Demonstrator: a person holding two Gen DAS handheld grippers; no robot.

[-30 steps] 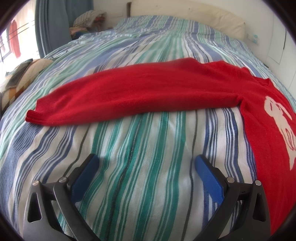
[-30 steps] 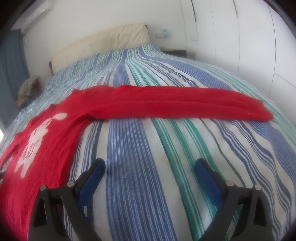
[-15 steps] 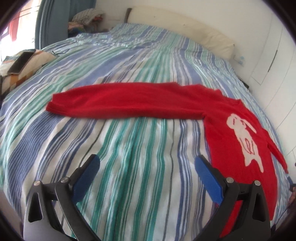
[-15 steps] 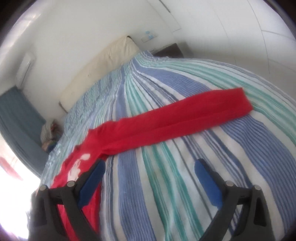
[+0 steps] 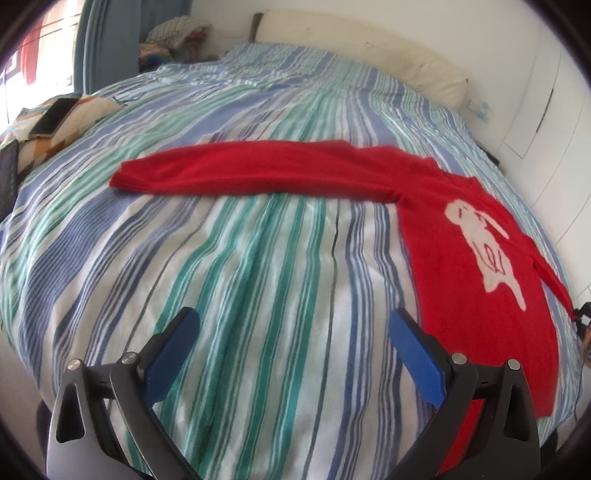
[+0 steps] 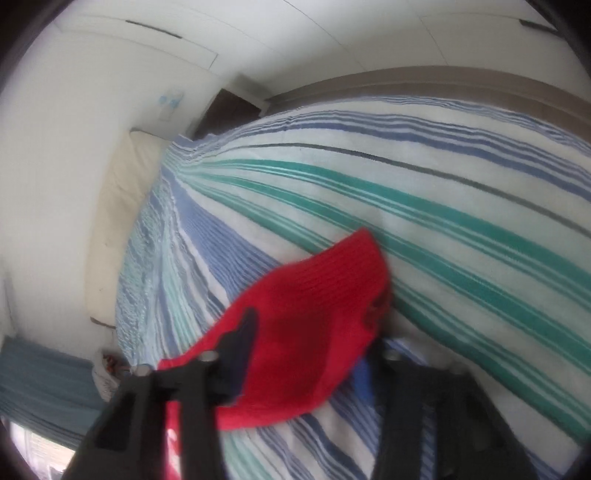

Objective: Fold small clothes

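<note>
A red sweater with a white rabbit figure lies flat on the striped bed. One sleeve stretches out to the left. My left gripper hovers open over bare bedding in front of that sleeve, touching nothing. In the right wrist view the cuff end of the other sleeve sits bunched between the fingers of my right gripper. Its jaws are closing on the cuff, which is raised slightly off the bed. The view is tilted and blurred.
A phone rests on a patterned cushion at the left edge of the bed. A cream headboard pillow lies at the far end and a pile of clothes sits by the blue curtain. White cupboard doors line the right.
The left gripper drew back and rose, so the sweater looks farther off. The right gripper rolled, swept over to the sleeve's cuff and went from wide open to closed on it.
</note>
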